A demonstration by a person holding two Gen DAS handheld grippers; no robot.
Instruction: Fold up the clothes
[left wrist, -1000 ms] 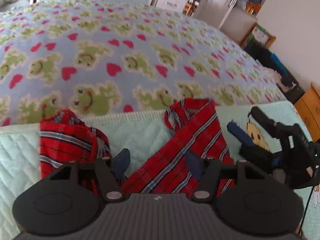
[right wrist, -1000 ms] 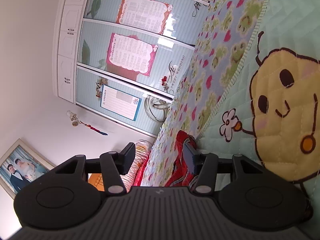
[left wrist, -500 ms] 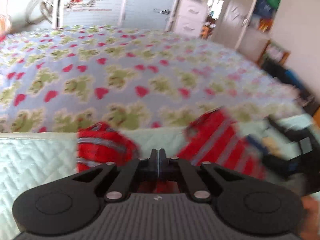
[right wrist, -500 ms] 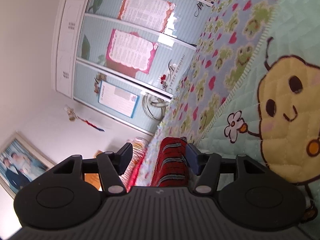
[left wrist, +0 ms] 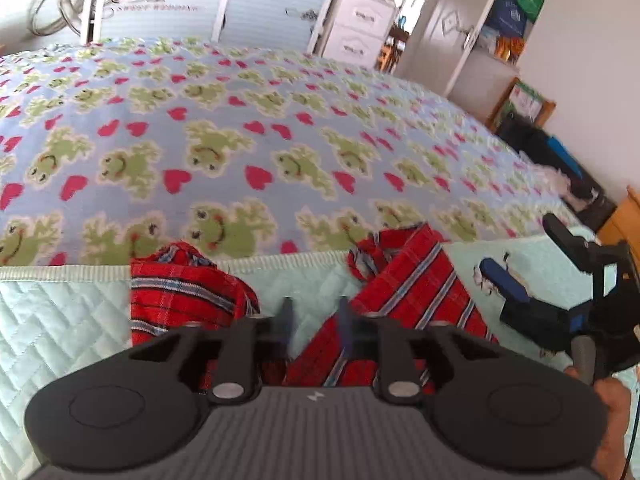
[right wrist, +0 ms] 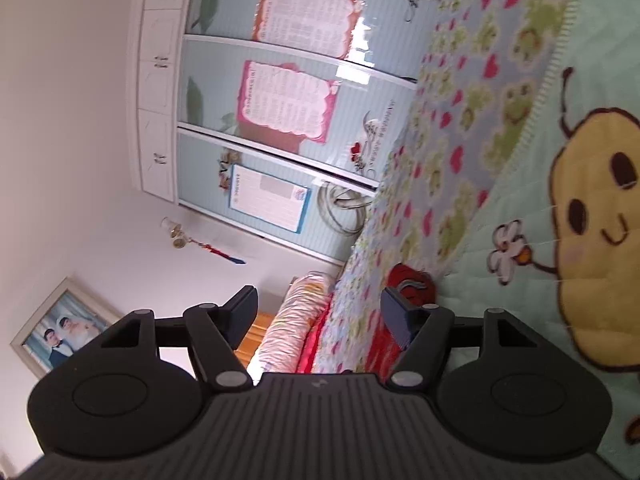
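Note:
A red plaid garment (left wrist: 416, 280) lies crumpled on the pale green quilt (left wrist: 64, 320), with a second bunched part (left wrist: 180, 296) to the left. My left gripper (left wrist: 315, 316) hovers just over its near middle. Its jaws are opening, with a narrow gap and no cloth pressed between the blurred fingers (left wrist: 286, 314). In the same view my right gripper (left wrist: 520, 246) hangs over the quilt to the right of the garment, turned on its side. In the right wrist view the right gripper (right wrist: 320, 308) is opening wide with nothing between its pads, and the garment (right wrist: 408, 280) lies just beyond its lower finger.
A frog-and-heart blanket (left wrist: 240, 140) covers the bed beyond the quilt. The quilt carries a yellow cartoon face (right wrist: 592, 232). Rolled bedding (right wrist: 296, 320) lies at the head end. Wardrobe doors (right wrist: 280, 120), white drawers (left wrist: 356, 28) and a wooden cabinet (left wrist: 628, 220) surround the bed. A hand (left wrist: 612, 400) holds the right gripper.
The left jaws stood apart a second ago, snapped shut half a second ago, and have parted again. The right jaws have spread wider. The garment lies about where it was.

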